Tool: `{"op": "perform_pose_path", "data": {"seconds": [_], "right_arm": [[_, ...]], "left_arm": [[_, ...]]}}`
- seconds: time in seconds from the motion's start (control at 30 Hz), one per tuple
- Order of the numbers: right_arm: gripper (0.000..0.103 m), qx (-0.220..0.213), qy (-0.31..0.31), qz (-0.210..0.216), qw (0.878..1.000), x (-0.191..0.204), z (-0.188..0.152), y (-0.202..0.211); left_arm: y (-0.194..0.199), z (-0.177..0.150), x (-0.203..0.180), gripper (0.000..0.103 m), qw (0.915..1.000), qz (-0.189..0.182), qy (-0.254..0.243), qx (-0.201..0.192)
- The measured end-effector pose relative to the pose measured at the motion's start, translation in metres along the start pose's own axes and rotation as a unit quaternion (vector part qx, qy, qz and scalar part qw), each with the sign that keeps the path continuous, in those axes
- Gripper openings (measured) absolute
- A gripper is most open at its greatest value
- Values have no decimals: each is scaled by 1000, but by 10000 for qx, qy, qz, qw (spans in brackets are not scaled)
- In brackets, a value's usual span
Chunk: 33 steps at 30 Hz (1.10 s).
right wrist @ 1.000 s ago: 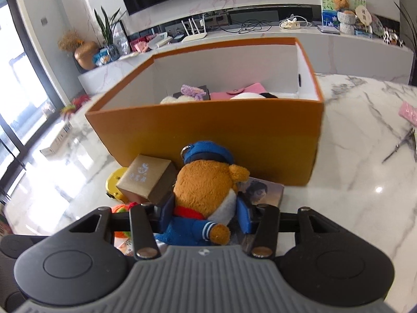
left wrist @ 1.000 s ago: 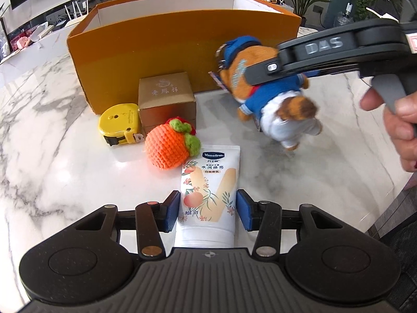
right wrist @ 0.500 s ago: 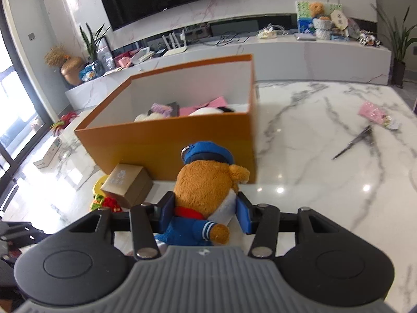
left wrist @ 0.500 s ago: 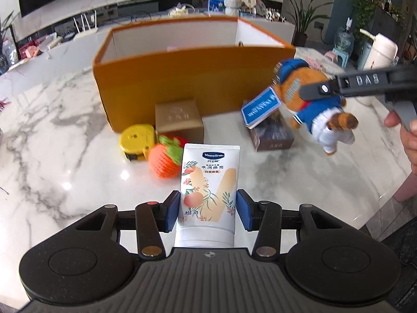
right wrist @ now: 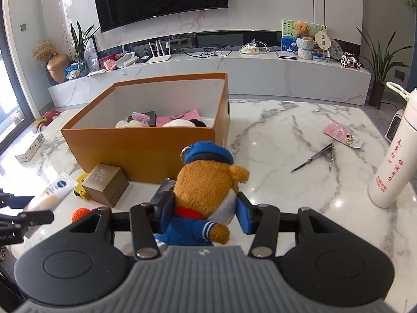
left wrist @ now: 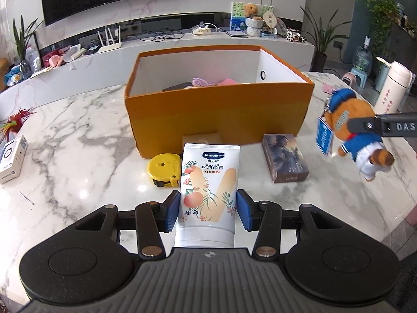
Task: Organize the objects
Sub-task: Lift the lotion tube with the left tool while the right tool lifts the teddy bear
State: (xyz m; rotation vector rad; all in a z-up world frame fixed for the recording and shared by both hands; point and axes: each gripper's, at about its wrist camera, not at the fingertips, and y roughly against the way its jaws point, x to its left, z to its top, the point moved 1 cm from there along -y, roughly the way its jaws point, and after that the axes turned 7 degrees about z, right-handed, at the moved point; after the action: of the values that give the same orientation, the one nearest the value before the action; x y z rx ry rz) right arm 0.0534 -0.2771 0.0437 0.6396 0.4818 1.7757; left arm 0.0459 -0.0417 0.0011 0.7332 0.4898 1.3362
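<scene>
At the bottom centre of the left wrist view the left gripper (left wrist: 208,210) points down and forward, its blue pads (left wrist: 172,210) pressed against both sides of a white lotion tube (left wrist: 208,182) that stands up between them, held clear of the marble table (left wrist: 73,135); at the bottom centre of the right wrist view the right gripper (right wrist: 204,212) is likewise clamped on a plush bear (right wrist: 206,190) in a blue cap and jacket, and in the left view it enters from the right edge with the bear hanging in the air above the tabletop, a blue tag dangling beside it.

Just past the tube lie a yellow tape measure (left wrist: 163,168), a small brown box (left wrist: 200,138) against the carton wall, and a dark printed box (left wrist: 285,157) to the right; an orange knitted toy (right wrist: 80,213) shows at lower left of the right view.

Centre frame stands the open orange carton (left wrist: 219,114) with white inner walls; inside it sit a dark flat item, pink and lilac soft things and a white rounded piece.

To the right of the carton the marble is mostly bare, holding only folding scissors (right wrist: 315,157), a pink packet (right wrist: 341,135) and a white flask (right wrist: 393,161) near the right edge; at far left lie a white box (left wrist: 11,156) and a feathered toy (left wrist: 14,122) by the table's left rim; beyond it runs a long cluttered counter under a wall screen.
</scene>
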Motion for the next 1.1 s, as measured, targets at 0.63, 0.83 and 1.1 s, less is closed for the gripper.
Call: {"op": "perform_pose_path", "data": {"seconds": [0.63,0.83,1.1], "right_arm": [[52,-275,136,68,9995,15,9,30],[52,-327,139,34,9994,14,10,36],[52,-360,175,-1,9992,15,10,42]], "left_arm": [[5,10,8,54,9997,141,187,-99],[8,11,8,54,9995,184,184,-160],[11,13,9,54,9993,217,210,-213]]}}
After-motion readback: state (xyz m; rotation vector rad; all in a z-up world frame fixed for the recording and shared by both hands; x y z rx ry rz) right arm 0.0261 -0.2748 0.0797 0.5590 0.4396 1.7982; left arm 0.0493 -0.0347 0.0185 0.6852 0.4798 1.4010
